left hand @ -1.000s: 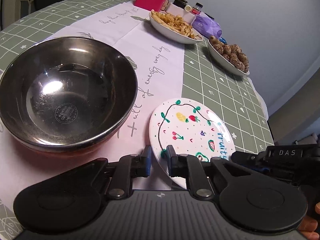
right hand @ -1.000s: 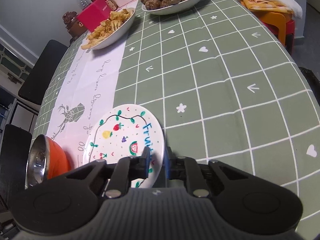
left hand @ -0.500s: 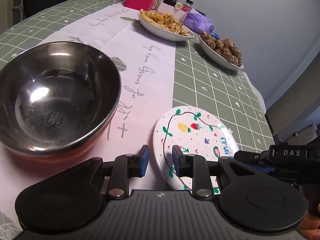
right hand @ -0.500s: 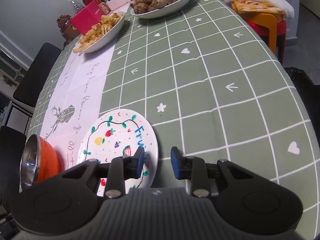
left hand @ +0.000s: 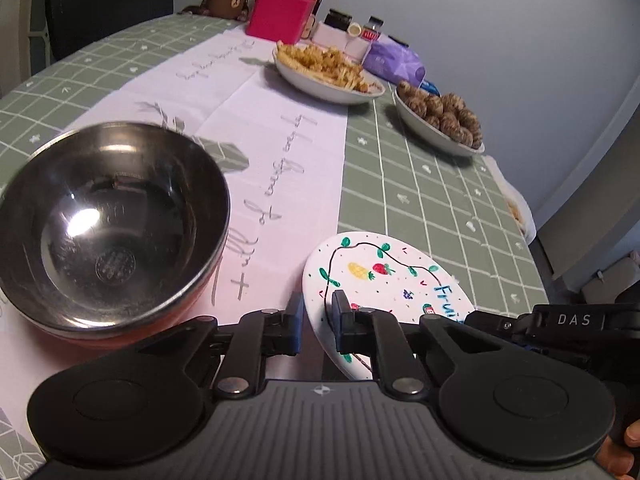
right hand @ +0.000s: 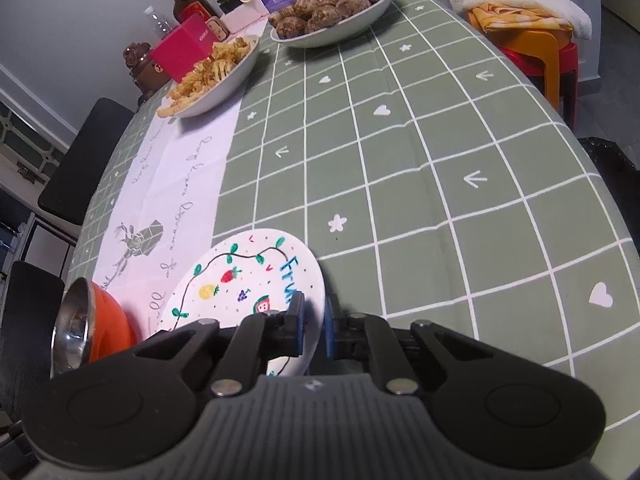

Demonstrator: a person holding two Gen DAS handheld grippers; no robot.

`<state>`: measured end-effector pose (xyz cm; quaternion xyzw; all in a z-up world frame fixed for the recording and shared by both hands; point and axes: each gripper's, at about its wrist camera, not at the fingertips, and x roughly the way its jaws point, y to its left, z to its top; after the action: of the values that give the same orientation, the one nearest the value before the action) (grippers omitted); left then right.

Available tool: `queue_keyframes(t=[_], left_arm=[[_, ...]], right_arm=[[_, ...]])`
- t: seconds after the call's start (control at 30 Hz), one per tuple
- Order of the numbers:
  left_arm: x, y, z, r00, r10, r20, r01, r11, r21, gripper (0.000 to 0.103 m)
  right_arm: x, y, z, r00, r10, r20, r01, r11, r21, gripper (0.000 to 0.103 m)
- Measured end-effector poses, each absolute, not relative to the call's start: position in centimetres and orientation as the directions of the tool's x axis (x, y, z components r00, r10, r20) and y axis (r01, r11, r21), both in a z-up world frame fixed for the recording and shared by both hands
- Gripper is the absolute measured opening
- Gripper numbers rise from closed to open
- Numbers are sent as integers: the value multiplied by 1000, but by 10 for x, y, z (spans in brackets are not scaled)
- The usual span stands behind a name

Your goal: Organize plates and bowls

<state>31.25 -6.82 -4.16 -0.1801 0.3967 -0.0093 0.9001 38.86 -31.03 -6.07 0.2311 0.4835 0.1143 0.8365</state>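
Where the white runner meets the green checked cloth at the near end of the tabletop, the painted fruit plate sits between both grippers; its near edge appears raised off the cloth, though the frames do not settle this; the left gripper straddles the plate's near left rim, one finger outside the rim and one over the painted face, and its jaws are closing with the rim between them, the pads against it; the right gripper straddles the near right rim beside the blue lettering, its jaws narrowed to a slim gap and clamped on the rim; a fingertip of the person's hand shows at the lower right corner of the left view.

Left of the plate, near but apart, stands the steel bowl with an orange outer wall, upright on the runner; at the far end, a white dish of fries rests partly on the runner; right of it, a white dish of brown round items rests on the green cloth; behind them stand a pink box, bottles and jars; an orange stool with folded cloths stands beyond the right edge of the tabletop.
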Motion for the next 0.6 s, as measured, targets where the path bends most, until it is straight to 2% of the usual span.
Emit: queue_keyframes(t=[0.3,0.6], left_arm=[[306,-64,-6,740,-167,-651,-110,926,-362,15],[279,-48,26,759,-169,-629,-101,924,-369,14]], right_arm=[[381,-315,-33,584,447,-678,21,826,563,8],[354,-300,-1,591,460,-663,15,815,579,8]])
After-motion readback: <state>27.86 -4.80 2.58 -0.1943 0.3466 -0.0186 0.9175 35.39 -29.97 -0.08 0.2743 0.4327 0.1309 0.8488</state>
